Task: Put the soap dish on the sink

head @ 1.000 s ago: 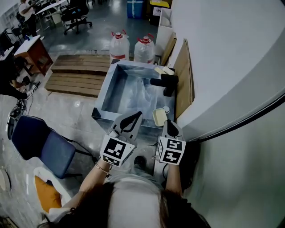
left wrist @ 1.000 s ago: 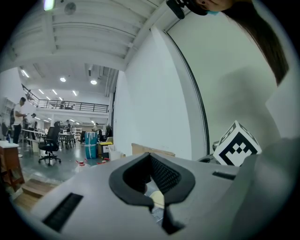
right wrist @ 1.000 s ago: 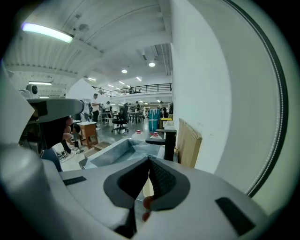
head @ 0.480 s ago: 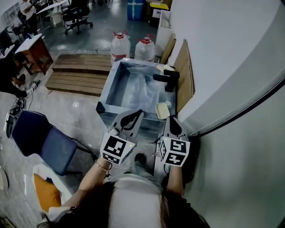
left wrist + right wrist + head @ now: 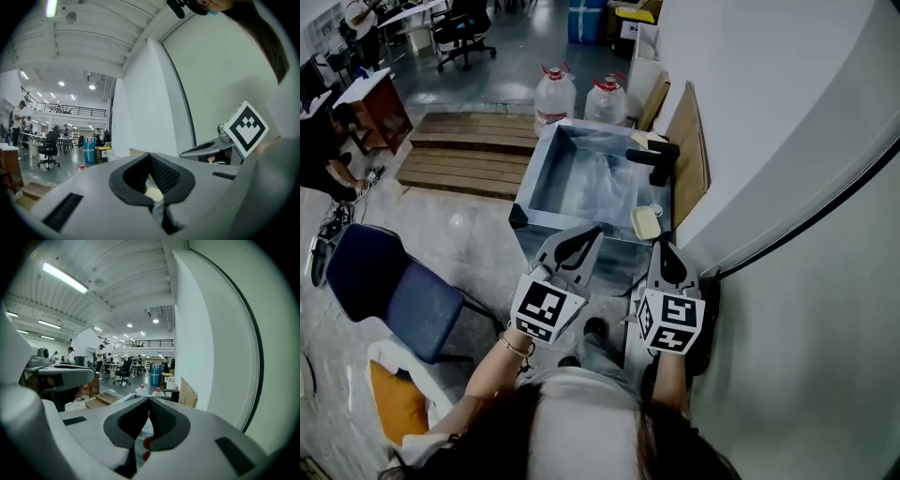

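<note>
over the last second both tongs draw back toward the person at the bottom of the head view, and the gap between them and the soap dish [image 5: 645, 223] widens. the dish itself keeps its place against the sink [image 5: 546, 178]: it sits just right of centre in the frame, on the sink's near right corner, just beside a small round thing [image 5: 654, 210] on the same rim. nothing touches it now. judging from that, the dish is already set down and let go, so the task looks as good as done and what is left is only to clear away.

the left tongs [image 5: 598, 230] point up the frame at the sink's near wall, with their tips over its edge. in the left gripper view their dark pads meet at the far end, leaving only the built-in oval opening behind the tips; a pale scrap shows through that opening, too small to name, and it is not pinched.

the right tongs [image 5: 658, 244] lie just below the dish in the frame, apart from it. in the right gripper view their jaws are likewise closed tip to tip, holding nothing; a red spot shows through the opening, and i cannot tell what it is.
</note>
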A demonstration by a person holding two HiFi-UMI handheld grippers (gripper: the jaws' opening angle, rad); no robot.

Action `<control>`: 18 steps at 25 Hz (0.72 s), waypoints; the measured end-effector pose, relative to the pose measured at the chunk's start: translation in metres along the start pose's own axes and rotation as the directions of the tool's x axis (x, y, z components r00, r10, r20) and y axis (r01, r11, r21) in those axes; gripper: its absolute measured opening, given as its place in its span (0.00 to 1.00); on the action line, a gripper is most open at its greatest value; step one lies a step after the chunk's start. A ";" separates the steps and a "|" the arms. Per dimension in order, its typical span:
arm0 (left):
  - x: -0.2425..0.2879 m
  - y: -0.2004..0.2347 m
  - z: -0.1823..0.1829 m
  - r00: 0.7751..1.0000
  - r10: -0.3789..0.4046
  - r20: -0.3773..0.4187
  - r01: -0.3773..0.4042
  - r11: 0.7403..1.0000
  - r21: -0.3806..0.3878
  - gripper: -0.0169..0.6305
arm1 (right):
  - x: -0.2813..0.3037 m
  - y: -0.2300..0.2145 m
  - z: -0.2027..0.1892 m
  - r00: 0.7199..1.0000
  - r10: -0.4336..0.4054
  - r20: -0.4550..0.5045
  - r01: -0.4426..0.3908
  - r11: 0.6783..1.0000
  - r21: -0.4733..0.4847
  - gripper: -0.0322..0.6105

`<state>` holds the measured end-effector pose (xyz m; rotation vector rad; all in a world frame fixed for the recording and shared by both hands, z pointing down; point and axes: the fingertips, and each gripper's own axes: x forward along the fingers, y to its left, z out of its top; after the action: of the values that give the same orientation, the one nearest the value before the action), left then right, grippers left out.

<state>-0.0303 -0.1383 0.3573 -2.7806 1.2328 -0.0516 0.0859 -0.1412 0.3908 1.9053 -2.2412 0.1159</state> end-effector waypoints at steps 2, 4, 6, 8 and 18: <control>-0.005 -0.002 0.001 1.000 -0.001 0.003 0.001 1.000 0.004 0.03 | -0.006 0.004 0.002 1.000 0.000 0.010 0.000 1.000 -0.002 0.09; -0.012 -0.003 0.002 1.000 0.000 0.008 0.000 1.000 0.004 0.03 | -0.013 0.009 0.004 1.000 0.001 0.019 -0.001 1.000 -0.006 0.09; -0.019 -0.005 0.003 1.000 0.000 0.012 0.000 1.000 0.003 0.03 | -0.020 0.014 0.005 1.000 0.000 0.025 0.000 1.000 -0.009 0.09; -0.025 -0.006 0.004 1.000 0.000 0.015 0.000 1.000 0.003 0.03 | -0.027 0.017 0.007 1.000 -0.002 0.031 0.003 1.000 -0.013 0.09; -0.049 -0.017 0.010 1.000 -0.007 0.030 0.007 1.000 -0.007 0.03 | -0.055 0.033 0.010 0.999 -0.010 0.039 0.011 1.000 -0.027 0.09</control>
<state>-0.0504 -0.0900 0.3494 -2.7808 1.2191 -0.0063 0.0609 -0.0846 0.3720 1.9213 -2.2455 0.0470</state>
